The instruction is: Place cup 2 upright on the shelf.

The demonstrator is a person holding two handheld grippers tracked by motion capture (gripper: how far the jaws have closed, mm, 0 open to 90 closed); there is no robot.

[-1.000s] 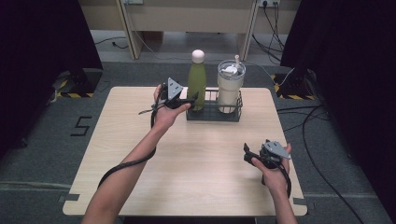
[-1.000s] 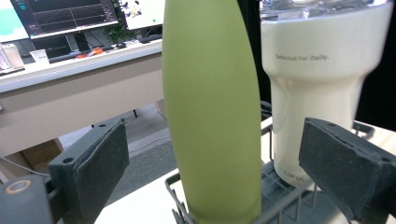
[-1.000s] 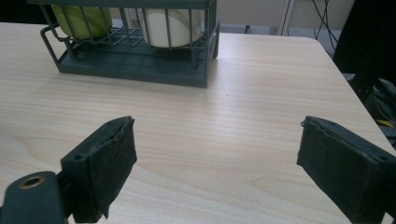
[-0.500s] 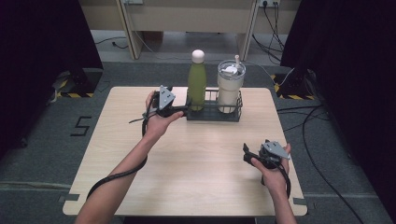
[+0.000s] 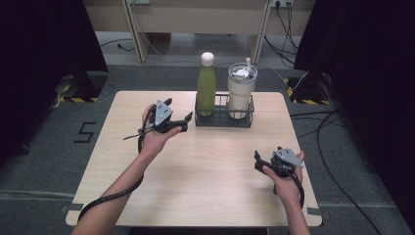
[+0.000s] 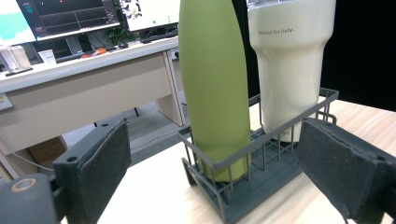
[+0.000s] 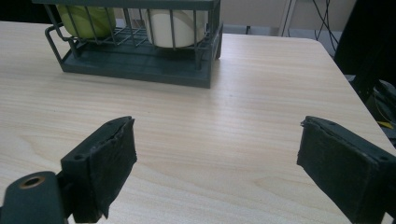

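Jaws of the left gripper [image 5: 185, 123] were narrowed slightly yet kept open and empty, and it was drawn back from the green bottle [image 5: 206, 88] in the wire basket [image 5: 222, 119]. Right gripper [image 5: 258, 164] was left unmoved near the table's [image 5: 215, 181] front edge, jaws wide, nothing held.

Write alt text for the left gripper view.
A green bottle and a cream tumbler stand side by side in a dark wire rack on a wooden table, framed by the open left tongs. A desk with monitors stands behind.
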